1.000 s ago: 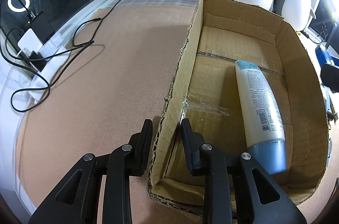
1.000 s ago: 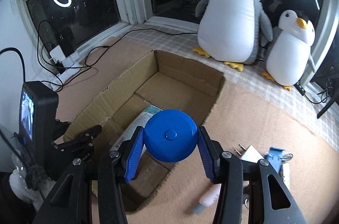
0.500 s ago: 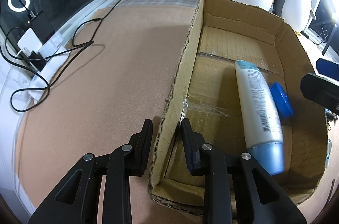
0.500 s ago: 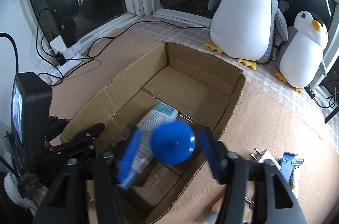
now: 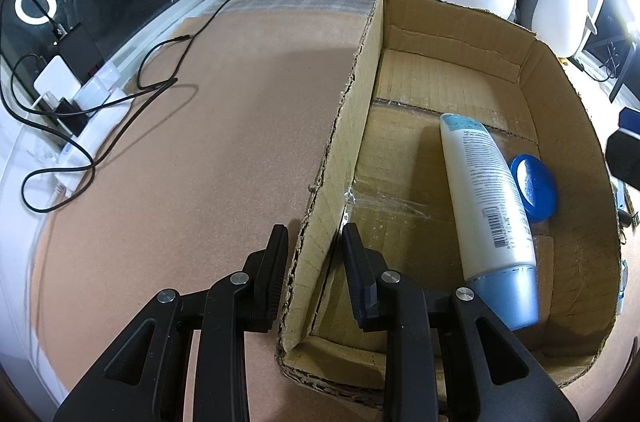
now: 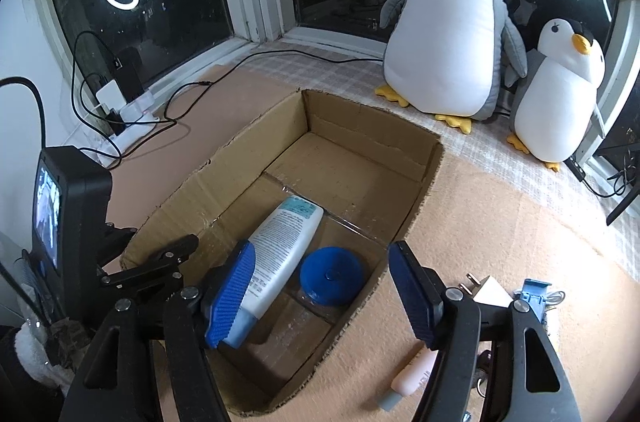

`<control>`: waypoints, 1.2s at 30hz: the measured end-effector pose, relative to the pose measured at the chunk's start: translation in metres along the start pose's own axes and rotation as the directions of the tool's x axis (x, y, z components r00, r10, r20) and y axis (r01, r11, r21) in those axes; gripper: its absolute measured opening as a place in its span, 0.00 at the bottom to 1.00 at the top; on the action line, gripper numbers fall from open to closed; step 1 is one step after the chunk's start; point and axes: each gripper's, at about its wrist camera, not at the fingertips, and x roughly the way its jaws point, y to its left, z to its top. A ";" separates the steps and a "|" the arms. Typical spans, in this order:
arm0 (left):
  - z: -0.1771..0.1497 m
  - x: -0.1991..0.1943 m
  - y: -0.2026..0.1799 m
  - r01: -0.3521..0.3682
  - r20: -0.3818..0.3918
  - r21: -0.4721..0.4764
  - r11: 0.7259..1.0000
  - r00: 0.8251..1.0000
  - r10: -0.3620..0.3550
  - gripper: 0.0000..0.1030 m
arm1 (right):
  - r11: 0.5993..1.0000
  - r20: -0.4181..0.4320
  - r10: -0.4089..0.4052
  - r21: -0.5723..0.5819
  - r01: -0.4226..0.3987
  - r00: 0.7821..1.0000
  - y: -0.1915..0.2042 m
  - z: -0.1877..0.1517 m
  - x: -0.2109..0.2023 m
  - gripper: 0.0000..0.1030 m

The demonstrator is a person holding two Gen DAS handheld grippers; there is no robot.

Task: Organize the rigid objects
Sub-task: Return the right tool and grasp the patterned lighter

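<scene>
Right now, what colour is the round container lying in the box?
Blue, the round container beside the bottle; clearest in the right wrist view.

Two plush penguins (image 6: pixel 448 34) stand at the floor's far edge under the window; a power strip (image 6: pixel 132 114) with black cables (image 5: pixel 160 78) occupies the far-left corner.

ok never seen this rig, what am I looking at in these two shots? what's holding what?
No robot here: a person carries one hand-held gripper in each hand, each with a fisheye camera looking along its fingers.

In the left wrist view, the left hand-held gripper is shut on the side wall of the cardboard box, steadying it.

In the right wrist view, the right hand-held gripper is open and empty above the box. Inside lie a white lotion bottle and a blue round container, side by side.

On the tan mat outside the box are a pink tube and a blue clip. Two penguin plush toys sit by the window.
</scene>
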 end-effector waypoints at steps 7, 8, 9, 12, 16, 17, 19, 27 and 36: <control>0.001 0.000 0.000 -0.001 -0.001 0.002 1.000 1.000 0.001 0.25 | 0.999 0.035 -0.017 0.049 0.016 0.999 -0.027 -0.008 -0.025 0.63; 0.001 0.000 0.000 -0.001 -0.001 0.002 1.000 1.000 0.001 0.25 | 0.998 0.038 -0.024 0.059 0.022 0.999 -0.034 -0.011 -0.029 0.63; 0.001 0.000 0.000 -0.001 -0.001 0.002 1.000 1.000 0.001 0.25 | 0.997 0.040 -0.036 0.068 0.033 0.999 -0.042 -0.014 -0.033 0.63; 0.001 -0.001 0.001 -0.002 -0.001 0.004 1.000 1.000 0.002 0.25 | 0.992 0.040 -0.070 0.103 0.066 0.997 -0.066 -0.024 -0.043 0.63; 0.001 -0.001 0.001 -0.003 -0.001 0.004 1.000 1.000 0.003 0.25 | 0.981 0.031 -0.121 0.158 0.114 0.992 -0.100 -0.037 -0.054 0.64; 0.001 -0.001 0.001 -0.003 -0.001 0.004 1.000 1.000 0.003 0.25 | 0.976 0.025 -0.136 0.174 0.130 0.990 -0.111 -0.042 -0.057 0.64; 0.001 -0.001 0.001 -0.004 -0.003 0.006 1.000 1.000 0.004 0.25 | 0.968 0.014 -0.156 0.202 0.150 0.988 -0.129 -0.049 -0.059 0.64; 0.002 -0.001 0.001 -0.013 -0.005 0.009 1.000 1.000 0.013 0.25 | 0.931 -0.053 -0.234 0.277 0.239 0.971 -0.189 -0.074 -0.056 0.63; 0.003 -0.001 0.001 -0.018 -0.008 0.011 1.000 1.000 0.018 0.25 | 0.923 -0.110 -0.249 0.276 0.270 0.962 -0.214 -0.090 -0.040 0.63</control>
